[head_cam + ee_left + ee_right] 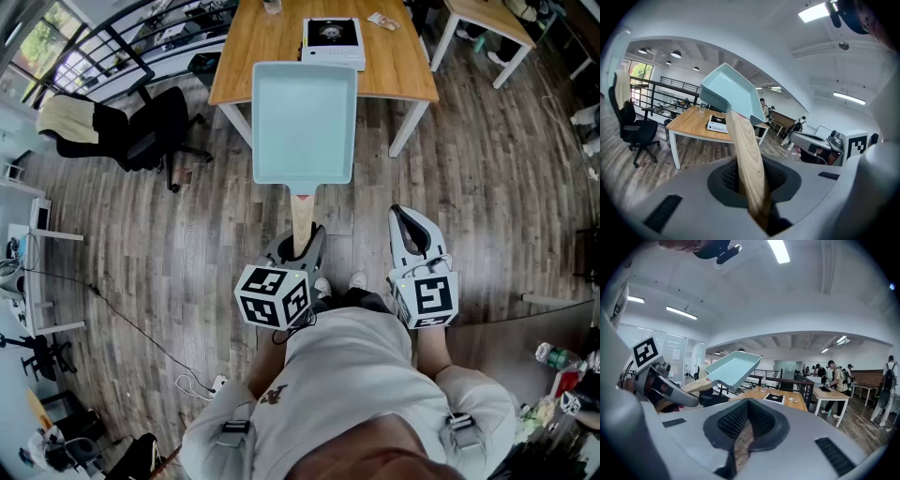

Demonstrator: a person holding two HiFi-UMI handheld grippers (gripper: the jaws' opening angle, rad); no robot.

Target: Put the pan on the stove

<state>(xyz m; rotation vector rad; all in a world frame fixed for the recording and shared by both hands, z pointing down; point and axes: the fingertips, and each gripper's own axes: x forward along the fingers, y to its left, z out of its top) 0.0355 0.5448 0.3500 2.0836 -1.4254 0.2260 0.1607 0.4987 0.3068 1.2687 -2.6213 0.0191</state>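
We're mid-carry. The left claw [302,242] is clamped on the wooden handle [302,217] of the pan [304,122], jaws only a little apart w/ the handle filling the gap. The pan's up in the air by the bench's [398,66] near edge, short of the stove [333,39], which sits further back on the bench. The right claw [405,220] is closed w/ nothing in it, just beside the left. Next, we reckon: step fwd, reach out, keep the pan level, lower it centred on the stove, then let go. The pan's empty, and the stove top's bare too.
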